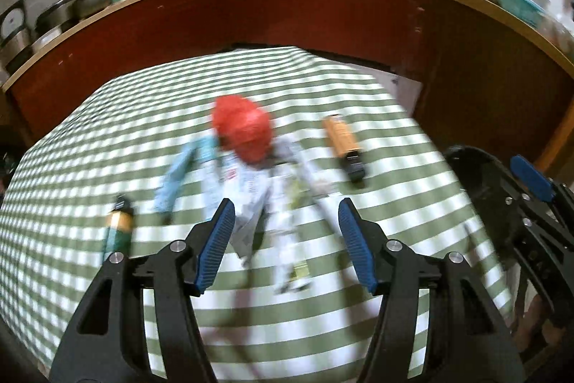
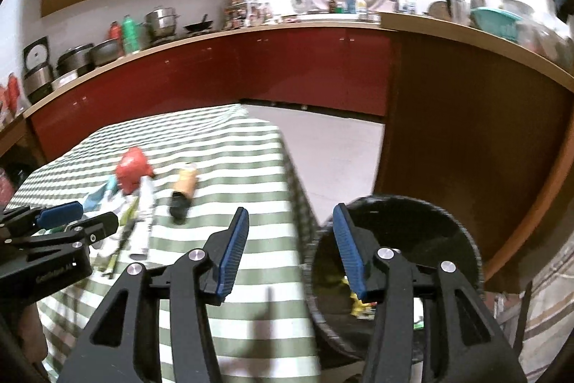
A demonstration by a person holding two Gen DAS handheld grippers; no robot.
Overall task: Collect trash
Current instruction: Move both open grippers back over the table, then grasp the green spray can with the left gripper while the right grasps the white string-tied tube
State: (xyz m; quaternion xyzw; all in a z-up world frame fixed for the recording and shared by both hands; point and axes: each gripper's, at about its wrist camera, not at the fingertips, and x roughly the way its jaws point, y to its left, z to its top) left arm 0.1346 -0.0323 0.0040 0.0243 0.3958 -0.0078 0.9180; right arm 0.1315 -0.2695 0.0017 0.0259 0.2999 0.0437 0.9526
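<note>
On the green-and-white striped tablecloth (image 1: 394, 210) lie a crumpled red bag (image 1: 242, 131), white and pale-blue wrappers (image 1: 276, 200), an orange bottle with a black cap (image 1: 342, 142) and a green-and-orange bottle (image 1: 116, 227). My left gripper (image 1: 287, 232) is open and empty, just above the near end of the wrappers. My right gripper (image 2: 290, 243) is open and empty over the table's right edge, beside a black trash bin (image 2: 445, 225) that holds some yellow scraps. The red bag (image 2: 131, 169) and orange bottle (image 2: 183, 191) also show in the right wrist view.
A red kitchen counter (image 2: 287, 67) with pots, bottles and jars curves behind the table. A brown cabinet wall (image 2: 466, 139) stands right of the bin. Pale floor (image 2: 333, 160) lies between table and counter.
</note>
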